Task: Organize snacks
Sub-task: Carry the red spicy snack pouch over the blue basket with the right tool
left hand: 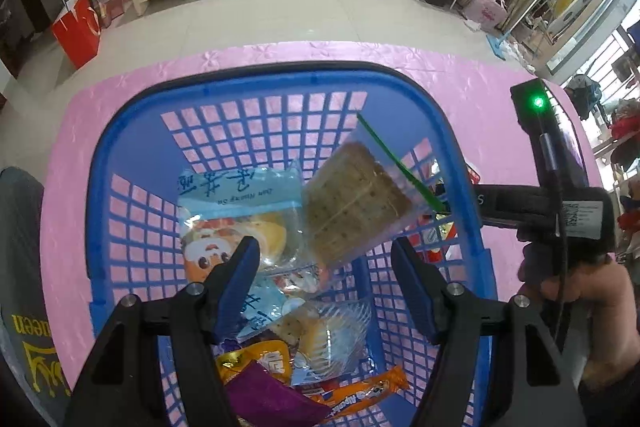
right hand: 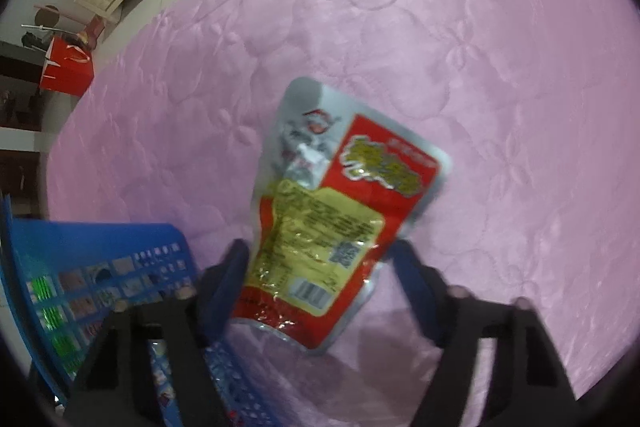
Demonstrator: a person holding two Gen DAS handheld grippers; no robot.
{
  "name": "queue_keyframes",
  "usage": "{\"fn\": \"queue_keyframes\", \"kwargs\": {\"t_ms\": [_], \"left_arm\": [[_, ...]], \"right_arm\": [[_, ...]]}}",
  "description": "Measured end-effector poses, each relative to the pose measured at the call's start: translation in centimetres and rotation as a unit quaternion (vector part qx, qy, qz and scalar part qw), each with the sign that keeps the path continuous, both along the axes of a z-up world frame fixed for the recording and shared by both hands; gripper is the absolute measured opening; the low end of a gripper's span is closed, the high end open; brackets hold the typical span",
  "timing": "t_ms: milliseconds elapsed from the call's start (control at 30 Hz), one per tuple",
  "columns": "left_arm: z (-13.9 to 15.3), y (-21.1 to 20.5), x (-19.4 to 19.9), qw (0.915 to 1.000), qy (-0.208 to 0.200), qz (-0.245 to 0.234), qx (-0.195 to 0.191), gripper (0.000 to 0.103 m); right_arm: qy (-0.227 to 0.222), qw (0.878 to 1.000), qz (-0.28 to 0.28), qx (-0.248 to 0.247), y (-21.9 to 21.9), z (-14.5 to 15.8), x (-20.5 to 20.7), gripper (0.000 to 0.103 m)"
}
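Snack pouch (right hand: 340, 211) blurred, seemingly loose between spread right hand-held gripper (right hand: 320, 255), left hand-held gripper (left hand: 324, 251) spread above basket (left hand: 120, 131)

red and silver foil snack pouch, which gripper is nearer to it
Right. The right gripper has the red and silver foil snack pouch between its open fingers, above the pink cloth. The left gripper hovers open over the blue plastic basket.
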State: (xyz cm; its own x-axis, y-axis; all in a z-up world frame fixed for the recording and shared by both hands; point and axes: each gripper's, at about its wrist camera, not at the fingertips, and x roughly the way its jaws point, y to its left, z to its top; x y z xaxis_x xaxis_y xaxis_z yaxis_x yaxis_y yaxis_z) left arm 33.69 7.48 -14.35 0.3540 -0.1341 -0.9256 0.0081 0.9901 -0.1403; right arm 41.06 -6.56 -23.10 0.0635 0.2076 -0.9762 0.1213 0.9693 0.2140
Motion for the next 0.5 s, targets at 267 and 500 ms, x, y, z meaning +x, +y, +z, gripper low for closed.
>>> {"fn": "queue_keyframes", "kwargs": {"t_ms": [267, 500], "left_arm": [[0.4, -0.5, -0.9, 0.9999, -0.009, -0.007, -0.004, 0.066], [1.4, 0.0, -3.2, 0.9997, -0.024, -0.004, 0.004, 0.066]], "right_arm": [[-0.026, 0.998, 0.050, 0.029, 0.4, 0.6, -1.3, 0.002], [-0.057, 0.995, 0.077, 0.022, -0.7, 1.4, -4.1, 0.002]]}}
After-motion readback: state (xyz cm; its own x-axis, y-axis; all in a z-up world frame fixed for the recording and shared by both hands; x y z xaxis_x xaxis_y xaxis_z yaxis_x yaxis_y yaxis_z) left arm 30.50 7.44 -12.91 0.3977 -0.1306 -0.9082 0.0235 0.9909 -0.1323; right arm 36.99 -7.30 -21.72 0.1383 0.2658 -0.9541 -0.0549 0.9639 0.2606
